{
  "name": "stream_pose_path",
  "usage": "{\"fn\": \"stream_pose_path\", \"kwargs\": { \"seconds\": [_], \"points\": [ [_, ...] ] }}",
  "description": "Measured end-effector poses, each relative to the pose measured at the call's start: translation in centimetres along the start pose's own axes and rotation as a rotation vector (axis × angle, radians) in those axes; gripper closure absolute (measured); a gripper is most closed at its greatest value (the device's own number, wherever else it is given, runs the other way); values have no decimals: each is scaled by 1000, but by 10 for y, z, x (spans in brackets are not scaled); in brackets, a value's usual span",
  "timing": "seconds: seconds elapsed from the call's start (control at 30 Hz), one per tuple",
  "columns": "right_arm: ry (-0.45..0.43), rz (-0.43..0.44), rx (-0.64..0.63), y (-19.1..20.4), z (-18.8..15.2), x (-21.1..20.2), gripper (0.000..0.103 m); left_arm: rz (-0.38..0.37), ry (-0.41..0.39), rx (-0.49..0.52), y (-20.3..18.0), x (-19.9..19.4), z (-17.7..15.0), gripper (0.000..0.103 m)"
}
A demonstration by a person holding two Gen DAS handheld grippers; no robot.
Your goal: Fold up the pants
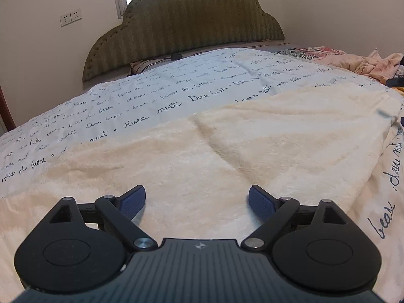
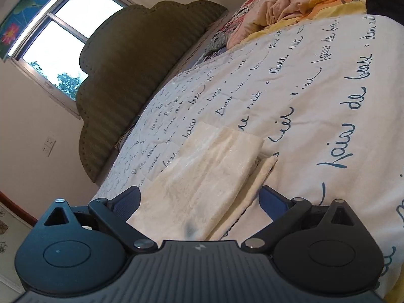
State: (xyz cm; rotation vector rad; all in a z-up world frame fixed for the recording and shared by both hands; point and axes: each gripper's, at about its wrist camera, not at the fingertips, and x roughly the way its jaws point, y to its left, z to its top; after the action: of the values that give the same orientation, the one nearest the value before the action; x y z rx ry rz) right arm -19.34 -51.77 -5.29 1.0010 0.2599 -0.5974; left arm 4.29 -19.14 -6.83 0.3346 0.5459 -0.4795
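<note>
The cream plush pants [image 1: 227, 146] lie flat on the white bedspread with dark script [image 1: 151, 88]. A crease runs down their middle. My left gripper [image 1: 197, 202] is open and empty just above the near part of the pants. In the right wrist view the pants [image 2: 209, 161] stretch away toward the headboard, with a narrow cream strip beside them on the right. My right gripper [image 2: 199, 204] is open with its jaws on either side of the near end of the pants, and the blue pads [image 2: 126, 202] are not closed on the fabric.
A green padded headboard [image 1: 186, 25] stands at the far end of the bed. Crumpled pink and yellow bedding [image 1: 363, 63] lies at the far right; it also shows in the right wrist view [image 2: 303, 2]. A window [image 2: 58, 40] is in the wall behind.
</note>
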Motion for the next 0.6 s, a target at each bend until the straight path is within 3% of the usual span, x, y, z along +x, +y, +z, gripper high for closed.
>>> {"fn": "stream_pose_path", "kwargs": {
  "seconds": [0.1,0.17,0.23,0.3,0.33,0.53,0.6],
  "points": [
    [-30,-81,2,-1,0,7,24,1,2,-19,2,0,-1,8],
    [-52,-95,-2,0,-1,10,25,1,3,-27,3,0,-1,7],
    [-66,-93,-4,1,-2,12,33,1,4,-31,3,1,-1,6],
    [-75,-110,13,1,-2,14,52,-2,7,-38,4,2,-1,5],
    [-73,-113,31,-1,-1,16,55,-4,8,-43,5,2,-1,4],
    [-60,-116,65,-9,1,13,61,-17,20,-76,10,5,-1,2],
    [-68,-118,72,-9,1,11,78,-19,22,-78,10,4,0,2]
  ]
}}
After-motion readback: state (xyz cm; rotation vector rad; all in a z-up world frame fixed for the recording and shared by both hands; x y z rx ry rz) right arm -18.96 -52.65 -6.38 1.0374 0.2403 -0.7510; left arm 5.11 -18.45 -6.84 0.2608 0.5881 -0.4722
